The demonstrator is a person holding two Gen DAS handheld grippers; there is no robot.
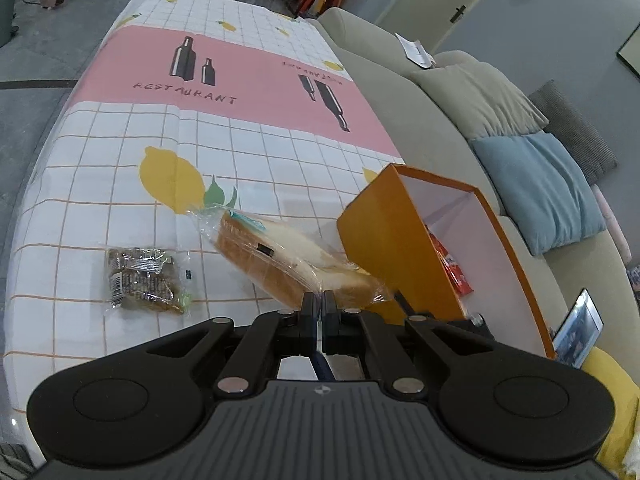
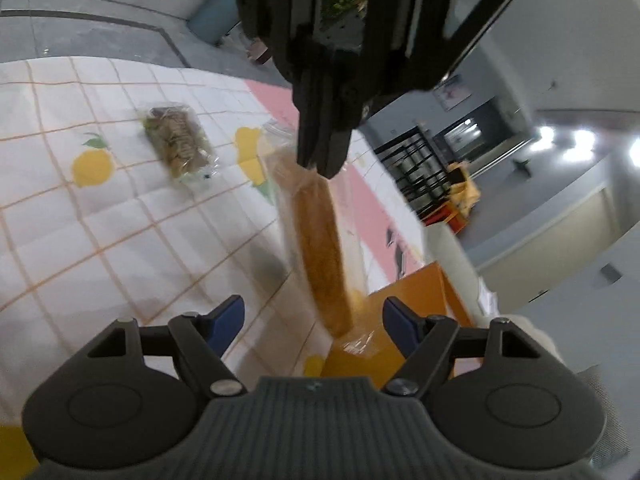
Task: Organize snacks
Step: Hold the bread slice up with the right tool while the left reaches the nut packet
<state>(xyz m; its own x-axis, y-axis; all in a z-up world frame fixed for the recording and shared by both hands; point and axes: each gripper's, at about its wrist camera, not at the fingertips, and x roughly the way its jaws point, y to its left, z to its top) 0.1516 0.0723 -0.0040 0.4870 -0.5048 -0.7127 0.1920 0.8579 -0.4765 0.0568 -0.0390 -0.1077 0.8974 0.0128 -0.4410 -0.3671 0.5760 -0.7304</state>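
Sliced bread in its clear plastic bag [image 1: 280, 260] hangs soft and light from my left gripper [image 1: 319, 300], pinched at the wrapper; right gripper [image 2: 312, 316] wide open, empty, near the orange box [image 1: 384, 248].

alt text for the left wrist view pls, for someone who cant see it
The left gripper is shut on the clear wrapper of a bagged bread loaf, lifted beside an open orange box holding a red snack packet. A wrapped brown snack pack lies on the lemon-print tablecloth.
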